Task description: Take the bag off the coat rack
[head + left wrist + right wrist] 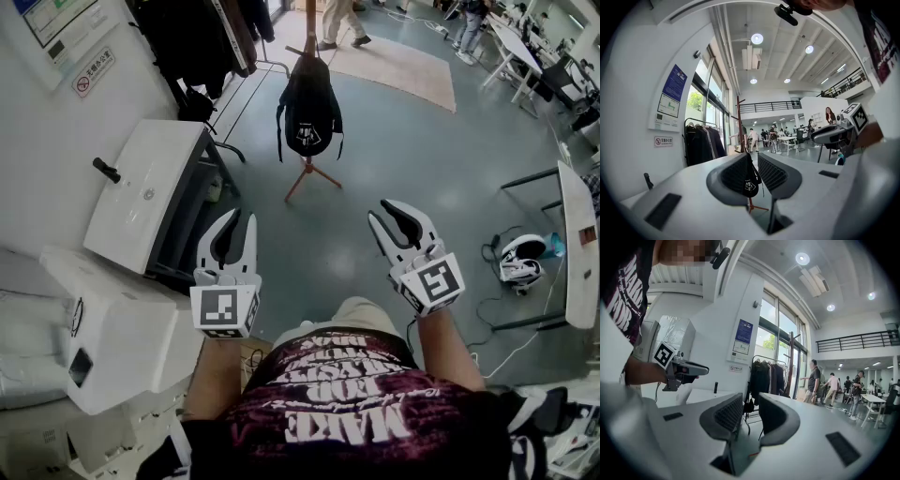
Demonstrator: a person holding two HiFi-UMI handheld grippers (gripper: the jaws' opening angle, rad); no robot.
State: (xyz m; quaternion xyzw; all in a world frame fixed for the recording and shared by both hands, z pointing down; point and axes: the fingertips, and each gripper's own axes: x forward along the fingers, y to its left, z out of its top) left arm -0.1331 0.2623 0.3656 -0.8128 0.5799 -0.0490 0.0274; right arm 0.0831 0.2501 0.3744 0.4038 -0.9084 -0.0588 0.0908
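1. Left tongs [241, 221] & right tongs [384, 214]: both part-open w/ a narrow gap, nothing held, lower centre of head view.
2. Bag [309, 117]: black backpack hanging on coat rack [309, 178], top centre of frame, well apart from both tongs; not yet reached.
3. Handling (guess): soft fabric, will sag, prob. light-ish; straps [279, 131] dangle & may snag.
4. Grip: pinch at bag's very top where it hangs, lift up then away. Rack looks spindly, could tip.
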